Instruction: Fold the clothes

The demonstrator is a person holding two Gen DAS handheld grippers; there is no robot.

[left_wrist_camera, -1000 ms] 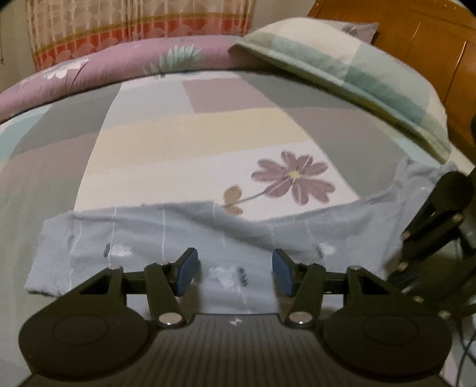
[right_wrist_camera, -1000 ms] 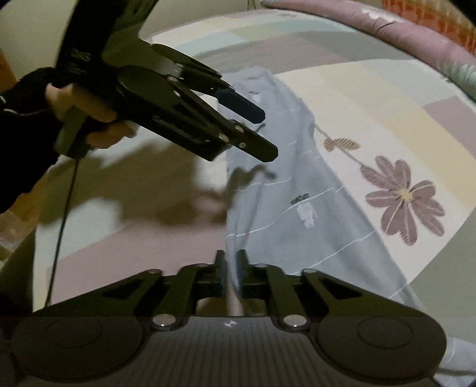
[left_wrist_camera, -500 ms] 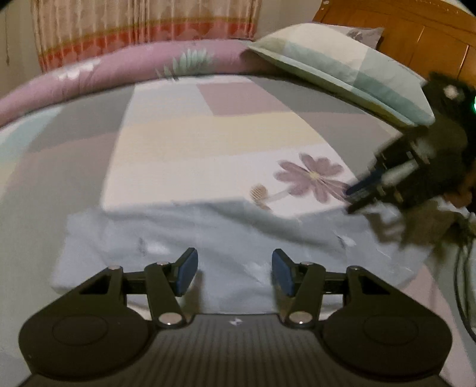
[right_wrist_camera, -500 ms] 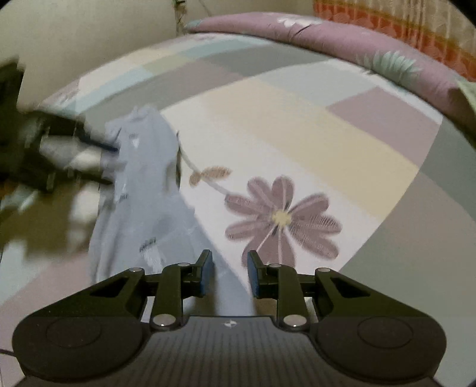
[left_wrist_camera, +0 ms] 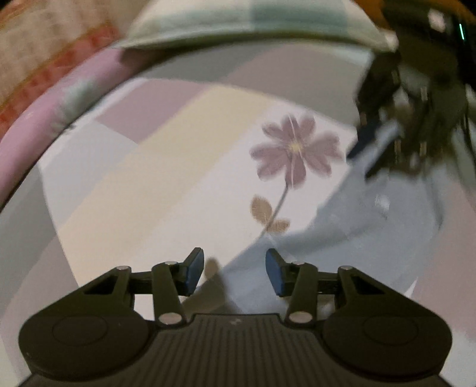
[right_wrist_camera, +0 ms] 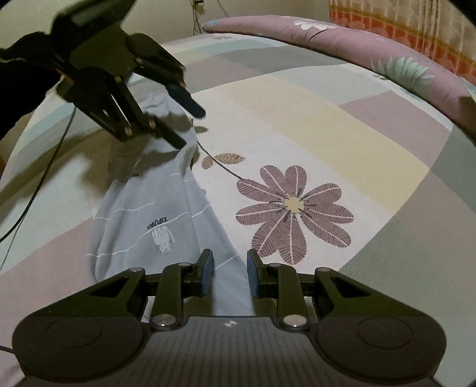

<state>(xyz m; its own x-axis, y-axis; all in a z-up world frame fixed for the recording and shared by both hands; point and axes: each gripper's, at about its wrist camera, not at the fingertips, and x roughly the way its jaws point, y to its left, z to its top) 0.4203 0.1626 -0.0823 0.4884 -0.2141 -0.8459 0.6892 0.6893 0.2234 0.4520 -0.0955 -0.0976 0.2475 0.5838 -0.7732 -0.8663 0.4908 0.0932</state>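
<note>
— Beside the big purple flower (right_wrist_camera: 293,205) printed on the bedsheet (right_wrist_camera: 327,119), what lies there?

— A pale blue-grey garment (right_wrist_camera: 166,214), stretched long on the sheet, just left of the flower in the right wrist view. It has thin white stripes and a small printed figure under the word XIFUWA.

— Where is the right gripper (right_wrist_camera: 227,272)?

— At the garment's near end, below the flower. Its jaws stand partly open, the blue pads on either side of a ridge of the cloth, not closed on it.

— And the left gripper (right_wrist_camera: 186,126)?

— At the far end of the garment, up and left of the flower, near the brown leaf (right_wrist_camera: 223,159) on its stem. Its jaws are wide apart; one lower finger touches the bunched cloth (the fabric rises to a small peak there), but they grip nothing. A dark sleeve (right_wrist_camera: 17,80) shows behind it.

— Does the left wrist view agree?

— Yes, though it is blurred. The left gripper (left_wrist_camera: 235,272) is open over the edge of the garment (left_wrist_camera: 342,244), with the flower (left_wrist_camera: 294,151) beyond and a checked pillow (left_wrist_camera: 253,23) farther off.
</note>
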